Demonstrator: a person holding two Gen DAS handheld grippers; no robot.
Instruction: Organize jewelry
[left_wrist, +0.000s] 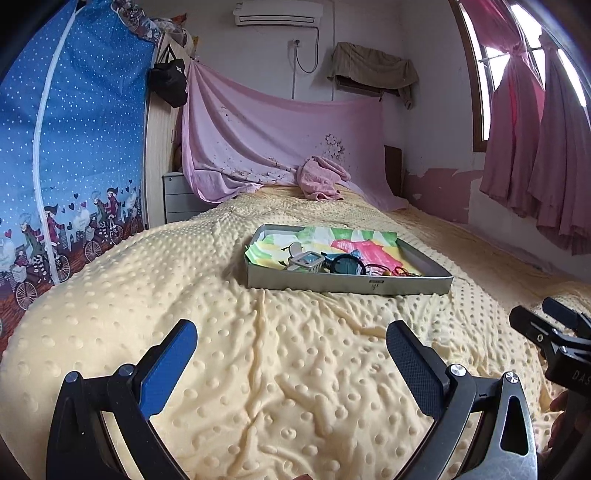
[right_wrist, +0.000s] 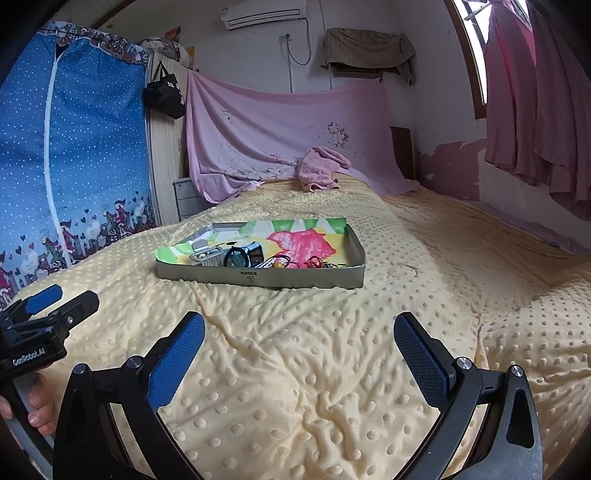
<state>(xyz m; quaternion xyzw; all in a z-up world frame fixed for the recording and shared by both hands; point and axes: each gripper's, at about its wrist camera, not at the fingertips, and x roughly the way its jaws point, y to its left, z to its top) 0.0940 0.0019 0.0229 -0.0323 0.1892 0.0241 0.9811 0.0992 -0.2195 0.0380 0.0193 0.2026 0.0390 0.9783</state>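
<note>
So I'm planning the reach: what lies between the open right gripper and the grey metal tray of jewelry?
Only bare dimpled yellow blanket separates the right gripper from the grey metal tray, as the right wrist view shows.

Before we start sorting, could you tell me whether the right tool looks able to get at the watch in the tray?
Probably yes: the right tool is open, and only bare yellow blanket lies between it and the tray, whose open top leaves the watch exposed.
</note>
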